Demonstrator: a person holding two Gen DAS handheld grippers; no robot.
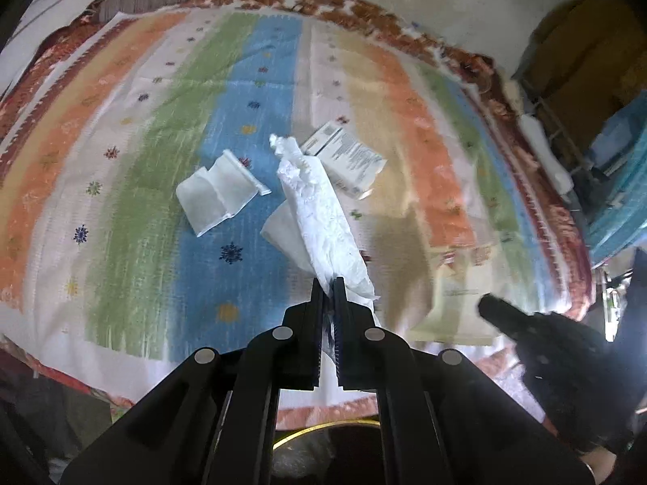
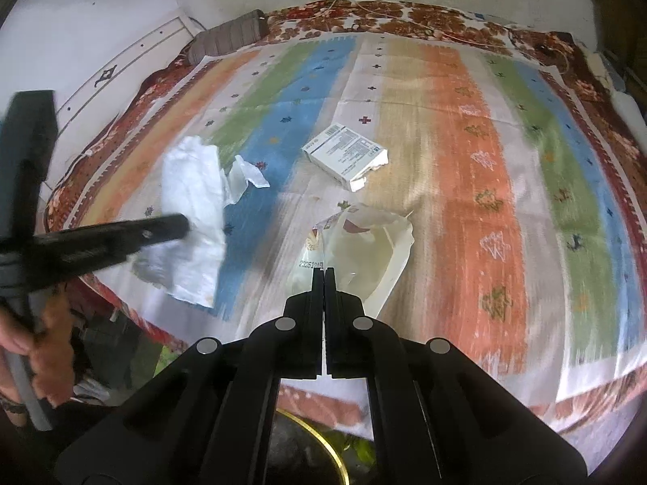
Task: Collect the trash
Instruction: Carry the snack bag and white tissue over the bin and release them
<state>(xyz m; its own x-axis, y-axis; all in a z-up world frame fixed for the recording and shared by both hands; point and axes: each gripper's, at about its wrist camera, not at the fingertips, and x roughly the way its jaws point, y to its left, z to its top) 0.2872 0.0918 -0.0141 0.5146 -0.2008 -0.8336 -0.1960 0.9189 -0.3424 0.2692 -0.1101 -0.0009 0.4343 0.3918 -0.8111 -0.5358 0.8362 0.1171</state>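
Trash is mid-collection: left claw grips white tissue, right claw pinches plastic wrapper; next, probably drop both into bin below.

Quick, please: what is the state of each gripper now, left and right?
Left gripper: closed, holding a white paper tissue.
Right gripper: closed, holding a plastic bag.
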